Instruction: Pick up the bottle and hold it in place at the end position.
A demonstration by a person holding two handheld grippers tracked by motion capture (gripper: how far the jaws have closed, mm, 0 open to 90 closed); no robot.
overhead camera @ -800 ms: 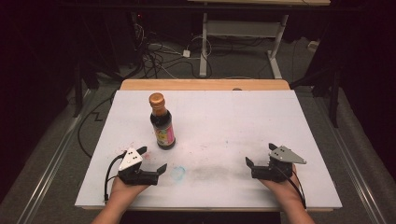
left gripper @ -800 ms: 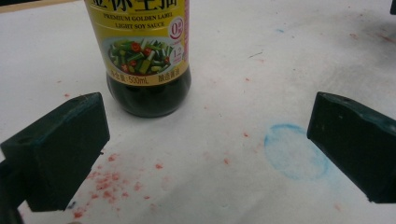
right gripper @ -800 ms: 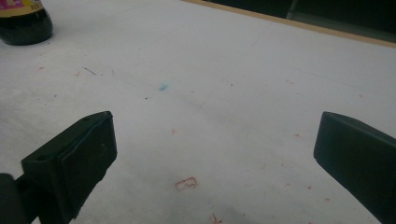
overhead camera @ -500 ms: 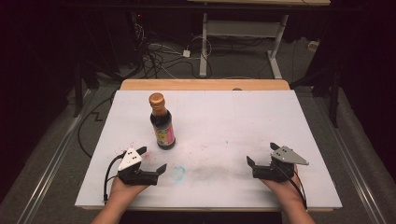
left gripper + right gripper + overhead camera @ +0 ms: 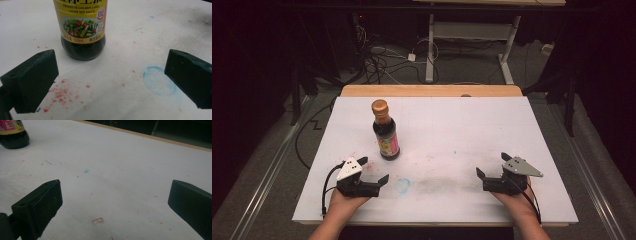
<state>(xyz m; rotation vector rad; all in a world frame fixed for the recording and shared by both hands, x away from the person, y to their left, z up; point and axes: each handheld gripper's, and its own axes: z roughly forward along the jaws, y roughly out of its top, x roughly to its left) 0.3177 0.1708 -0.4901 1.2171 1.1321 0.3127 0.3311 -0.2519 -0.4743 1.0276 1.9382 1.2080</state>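
High view: soy sauce bottle point(image 5: 386, 131) upright on white table point(image 5: 462, 130), left-centre; dark, copper cap, yellow/pink label.
Left gripper point(image 5: 374, 172) near it, right gripper point(image 5: 492, 172) well apart; both low, prob. resting, jaws spread, empty.

Both forearms enter from the bottom edge of the high view. The left gripper point(image 5: 373, 170) sits at lower left, the right gripper point(image 5: 492, 167) at lower right, each held low with jaws spread wide and nothing between them.
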